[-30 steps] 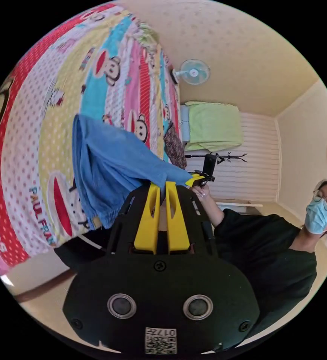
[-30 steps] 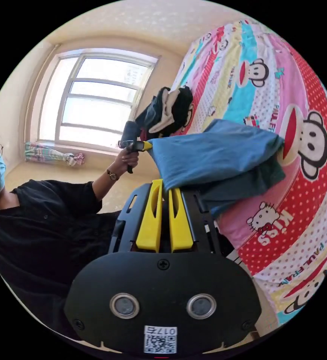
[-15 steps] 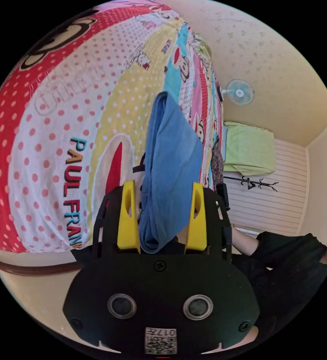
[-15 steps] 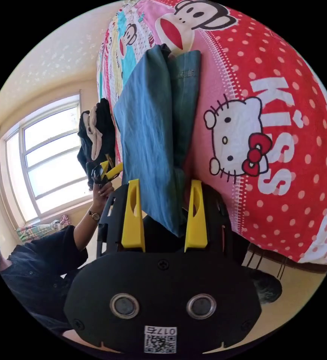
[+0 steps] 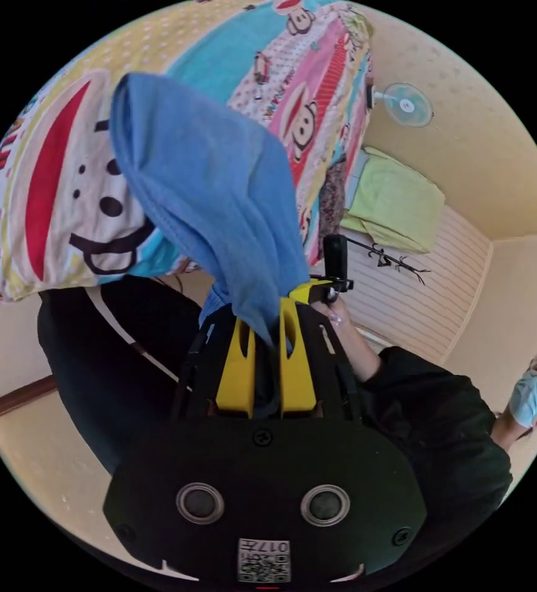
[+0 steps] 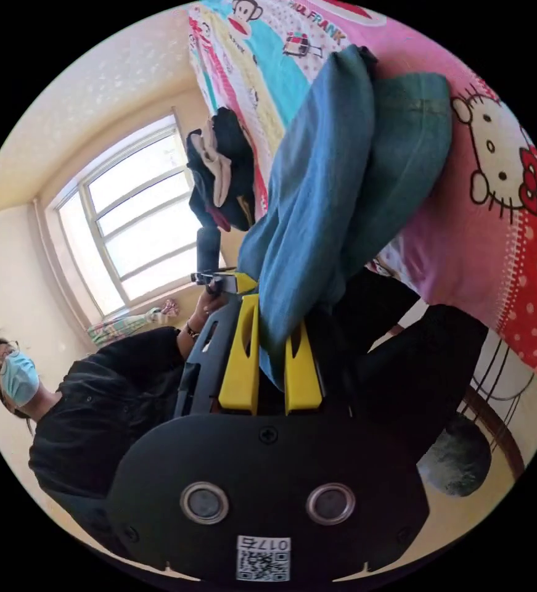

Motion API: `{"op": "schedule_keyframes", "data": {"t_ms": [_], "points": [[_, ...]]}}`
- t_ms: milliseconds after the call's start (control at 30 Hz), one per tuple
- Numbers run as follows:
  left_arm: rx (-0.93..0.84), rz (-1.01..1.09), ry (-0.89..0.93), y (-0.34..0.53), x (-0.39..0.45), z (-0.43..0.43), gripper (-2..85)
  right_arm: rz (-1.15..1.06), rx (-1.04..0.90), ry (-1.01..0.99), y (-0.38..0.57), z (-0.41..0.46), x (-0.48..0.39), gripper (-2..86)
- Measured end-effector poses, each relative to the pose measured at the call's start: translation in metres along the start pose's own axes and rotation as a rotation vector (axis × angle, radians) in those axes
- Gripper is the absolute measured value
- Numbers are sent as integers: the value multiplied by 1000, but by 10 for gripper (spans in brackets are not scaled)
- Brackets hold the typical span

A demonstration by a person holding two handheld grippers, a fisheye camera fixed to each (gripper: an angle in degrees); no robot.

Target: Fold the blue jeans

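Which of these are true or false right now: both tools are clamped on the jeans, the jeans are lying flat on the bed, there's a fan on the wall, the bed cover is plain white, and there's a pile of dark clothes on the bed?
1. Both tools are clamped on the blue jeans. True: the left tool and the right tool each pinch denim.
2. The jeans lie flat on the bed. False: they hang bunched from the tools, in front of the bed cover.
3. A fan is on the wall. True.
4. The bed cover is plain white. False: it is a colourful cartoon print.
5. A pile of dark clothes sits on the bed. True.
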State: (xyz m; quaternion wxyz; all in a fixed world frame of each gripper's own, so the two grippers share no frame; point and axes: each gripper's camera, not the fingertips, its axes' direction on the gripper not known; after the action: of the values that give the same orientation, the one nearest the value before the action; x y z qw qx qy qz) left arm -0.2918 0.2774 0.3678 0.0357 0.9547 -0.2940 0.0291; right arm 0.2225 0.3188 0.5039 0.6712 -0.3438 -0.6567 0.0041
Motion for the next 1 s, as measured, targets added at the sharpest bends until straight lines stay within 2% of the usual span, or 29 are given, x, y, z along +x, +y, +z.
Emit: {"op": "schedule_keyframes", "data": {"t_ms": [67,200,267,367,433,500,567,600,667,700,767,800,867,1000], "points": [[37,97,105,-1,67,-18,59,-125,82,-113,18,-45,-34,44],[-13,268,151,-27,177,-9,59,-335,141,-138,42,-106,-91,44],[-72,400,144,-48,252,19,59,-452,196,-48,65,-146,-131,46],[-157,522,149,-74,322,72,60,-526,280,82,100,-195,-160,48],[-213,516,102,-94,340,114,63,-480,344,167,118,-223,-157,52],[-252,431,18,-117,334,154,77,-339,434,272,132,-249,-135,62],[-295,330,-134,-141,294,187,79,-24,591,393,160,-280,-81,77],[-315,311,-178,-145,278,190,73,64,622,420,169,-285,-66,80],[-369,88,-300,-145,187,170,18,387,703,442,212,-287,-5,71],[-365,15,-313,-140,161,156,15,444,714,431,223,-283,9,65],[-244,-215,-374,-100,71,62,1,575,756,331,264,-251,58,39],[-195,-262,-401,-85,54,32,-3,597,767,293,273,-240,69,33],[-3,-471,-531,-3,6,-90,-8,661,818,149,302,-190,104,16],[258,-785,-560,152,-22,-236,-9,790,799,64,307,-117,131,7]]}}
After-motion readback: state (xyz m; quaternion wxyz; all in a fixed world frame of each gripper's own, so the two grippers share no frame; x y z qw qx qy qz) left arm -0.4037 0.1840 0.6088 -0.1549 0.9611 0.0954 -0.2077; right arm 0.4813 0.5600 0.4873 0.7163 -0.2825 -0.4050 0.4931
